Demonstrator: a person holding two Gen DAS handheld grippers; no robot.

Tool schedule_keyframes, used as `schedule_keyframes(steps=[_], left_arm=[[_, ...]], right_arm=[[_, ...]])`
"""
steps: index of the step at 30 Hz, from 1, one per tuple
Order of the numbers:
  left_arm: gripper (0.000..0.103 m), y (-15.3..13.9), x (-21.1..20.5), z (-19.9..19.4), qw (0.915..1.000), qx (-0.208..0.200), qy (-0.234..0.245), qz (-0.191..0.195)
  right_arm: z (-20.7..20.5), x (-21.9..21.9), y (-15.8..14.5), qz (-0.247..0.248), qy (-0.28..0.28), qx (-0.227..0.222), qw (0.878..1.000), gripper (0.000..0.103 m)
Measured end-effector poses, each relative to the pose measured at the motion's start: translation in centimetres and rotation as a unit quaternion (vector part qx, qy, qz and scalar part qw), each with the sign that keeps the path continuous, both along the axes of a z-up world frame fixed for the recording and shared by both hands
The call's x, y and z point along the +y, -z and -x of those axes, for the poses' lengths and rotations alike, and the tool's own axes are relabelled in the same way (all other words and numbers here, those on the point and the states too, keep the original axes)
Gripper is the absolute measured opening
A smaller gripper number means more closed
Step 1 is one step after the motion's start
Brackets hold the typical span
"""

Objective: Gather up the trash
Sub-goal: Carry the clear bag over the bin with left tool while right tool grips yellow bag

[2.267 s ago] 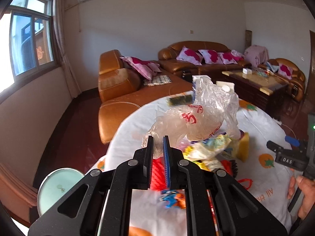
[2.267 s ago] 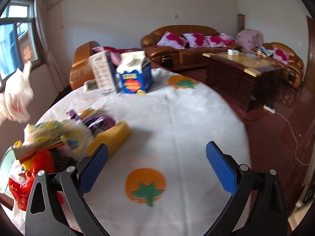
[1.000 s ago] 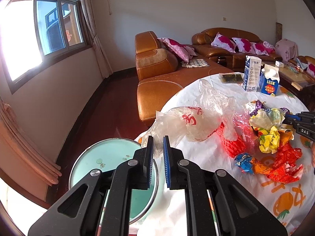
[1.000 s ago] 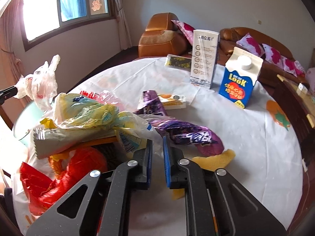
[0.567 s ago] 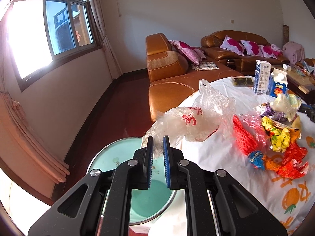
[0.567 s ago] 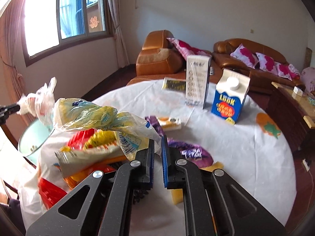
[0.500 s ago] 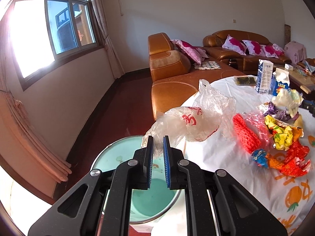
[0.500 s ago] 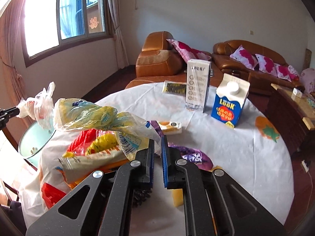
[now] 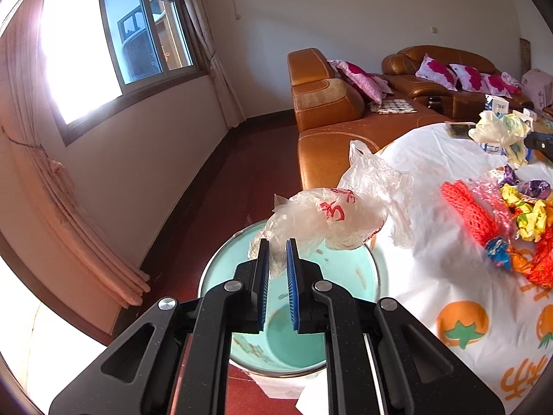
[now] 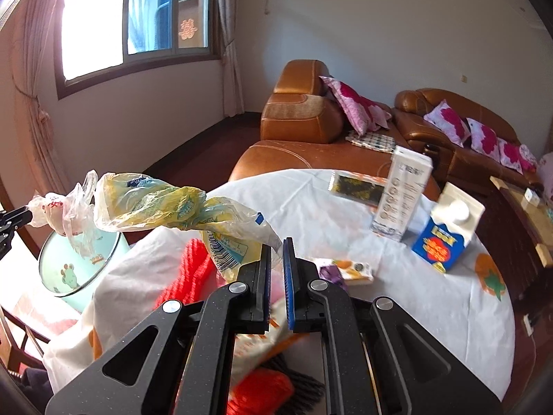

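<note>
My left gripper (image 9: 275, 247) is shut on a crumpled clear plastic bag with red print (image 9: 335, 212), held in the air above the open pale green trash bin (image 9: 345, 269). In the right wrist view the same clear bag (image 10: 58, 212) hangs over that bin (image 10: 79, 263) at the far left. My right gripper (image 10: 275, 247) is shut on a yellow and clear plastic bag (image 10: 166, 207), lifted over the table and stretching left toward the bin. More wrappers (image 9: 525, 214) and a red net (image 9: 466, 207) lie on the white tablecloth (image 9: 449, 276).
A tall white carton (image 10: 402, 195) and a blue milk carton (image 10: 446, 231) stand on the round table, with a small flat box (image 10: 352, 266) and a dark packet (image 10: 356, 185) near them. A brown leather sofa (image 9: 328, 103) sits behind. Red floor surrounds the bin.
My left gripper has carried the clear bag leftward off the table to above the bin. My right gripper has lifted the yellow bag up from the pile and moved it left.
</note>
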State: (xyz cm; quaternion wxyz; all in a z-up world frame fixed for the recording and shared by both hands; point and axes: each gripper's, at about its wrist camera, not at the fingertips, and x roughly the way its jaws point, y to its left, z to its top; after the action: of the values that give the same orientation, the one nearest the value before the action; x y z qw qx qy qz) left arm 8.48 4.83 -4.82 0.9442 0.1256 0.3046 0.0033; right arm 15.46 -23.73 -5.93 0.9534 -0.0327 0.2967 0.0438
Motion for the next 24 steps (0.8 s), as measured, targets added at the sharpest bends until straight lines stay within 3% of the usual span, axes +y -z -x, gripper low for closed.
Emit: schedule_keyframes(steps=[24], left_arm=[[0.01,1.1,6.3,0.2,0.9967,0.012,-0.077,-0.022]], right_arm=[[-6.5,12.9,-0.2,0.07,-0.097,0.031,0.992,0.008]])
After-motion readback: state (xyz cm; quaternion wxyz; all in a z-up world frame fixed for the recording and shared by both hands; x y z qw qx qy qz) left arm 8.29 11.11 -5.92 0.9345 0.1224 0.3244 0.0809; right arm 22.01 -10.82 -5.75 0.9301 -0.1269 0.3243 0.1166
